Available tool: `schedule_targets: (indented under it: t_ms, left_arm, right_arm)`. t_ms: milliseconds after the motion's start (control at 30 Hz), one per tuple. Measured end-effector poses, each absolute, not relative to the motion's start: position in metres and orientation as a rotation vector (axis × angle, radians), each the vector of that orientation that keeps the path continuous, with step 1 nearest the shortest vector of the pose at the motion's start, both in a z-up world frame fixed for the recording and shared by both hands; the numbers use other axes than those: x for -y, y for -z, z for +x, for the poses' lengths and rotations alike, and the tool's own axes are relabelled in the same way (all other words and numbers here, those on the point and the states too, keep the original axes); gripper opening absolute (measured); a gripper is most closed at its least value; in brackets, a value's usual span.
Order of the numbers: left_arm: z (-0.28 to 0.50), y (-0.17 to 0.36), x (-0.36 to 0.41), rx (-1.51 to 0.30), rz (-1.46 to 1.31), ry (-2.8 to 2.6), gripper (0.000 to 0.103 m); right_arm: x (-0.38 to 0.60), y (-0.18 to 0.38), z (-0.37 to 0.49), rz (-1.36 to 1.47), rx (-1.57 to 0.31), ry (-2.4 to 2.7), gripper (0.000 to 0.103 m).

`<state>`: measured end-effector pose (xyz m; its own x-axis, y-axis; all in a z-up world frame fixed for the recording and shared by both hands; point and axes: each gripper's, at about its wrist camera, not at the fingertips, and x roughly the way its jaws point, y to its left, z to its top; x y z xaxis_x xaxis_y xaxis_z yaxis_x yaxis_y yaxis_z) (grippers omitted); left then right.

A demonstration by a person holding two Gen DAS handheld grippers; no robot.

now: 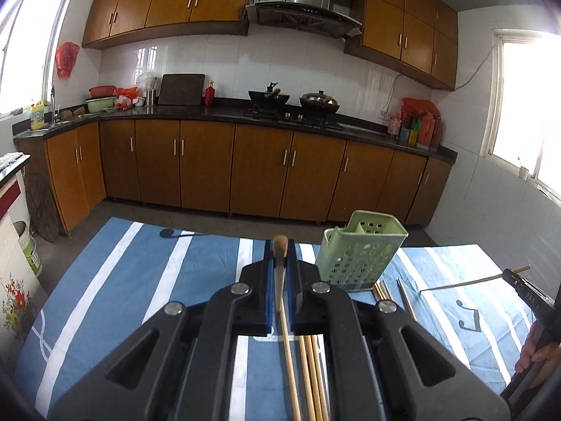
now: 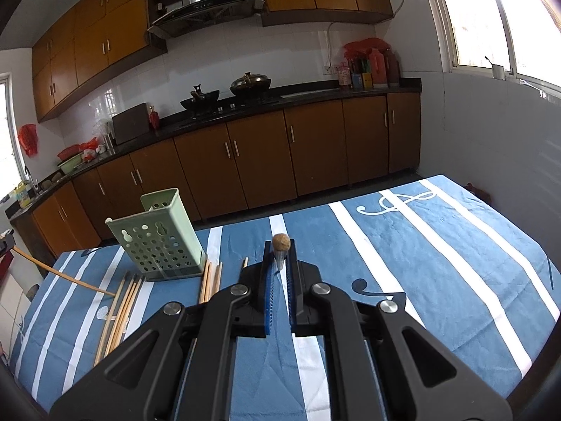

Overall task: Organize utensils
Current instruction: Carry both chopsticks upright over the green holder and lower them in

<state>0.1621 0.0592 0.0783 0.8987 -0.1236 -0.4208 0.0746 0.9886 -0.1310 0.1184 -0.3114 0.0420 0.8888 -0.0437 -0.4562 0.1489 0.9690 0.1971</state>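
I have a chopstick in each hand. My left tongs (image 1: 280,263) are closed down on one bamboo chopstick (image 1: 284,329), whose butt end pokes out past the pads while the shaft trails back under the camera; my right tongs (image 2: 280,266) are nearly closed on a second chopstick (image 2: 281,245), seen end-on with its round tip just above the blue pads (image 2: 269,291). In the left view that right-hand stick slants down so its far end meets the cloth. I judge both are gripped near one end so the free length can be steered down into the green perforated holder (image 1: 357,252), which stands upright on the striped blue cloth (image 2: 438,252) covering the worktop, open mouth up and nothing in it that I can see. The remaining chopsticks (image 2: 122,301) lie loose on the cloth just beside the holder's base, some touching it, in rough parallel bundles, handy for the next pick. The holder sits between my two hands, near both, which suits alternating drops. Small white lettering shows on the right tool's body in the left view, but it is too small to read; the cloth carries musical-note motifs, no words.
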Motion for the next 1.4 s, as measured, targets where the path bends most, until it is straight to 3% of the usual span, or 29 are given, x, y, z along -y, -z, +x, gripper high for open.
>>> schedule_targets:
  t_ms: [433, 933, 1100, 1400]
  left_arm:
    - [0.168, -0.117, -0.063, -0.386, -0.104, 0.089, 0.007]
    - [0.189, -0.23, -0.013, -0.162, -0.125, 0.173, 0.007]
    - [0.213, -0.224, 0.009, -0.177, -0.158, 0.193, 0.007]
    - [0.257, -0.168, 0.027, -0.3, -0.144, 0.205, 0.007]
  right_arm:
    - [0.314, -0.078, 0.128, 0.22, -0.388, 0.082, 0.007]
    - [0.274, -0.183, 0.165, 0.242, -0.139, -0.077, 0.007]
    - [0.254, -0.175, 0.185, 0.219, -0.17, -0.129, 0.007]
    - [0.235, -0.141, 0.213, 0.215, -0.305, -0.151, 0.007]
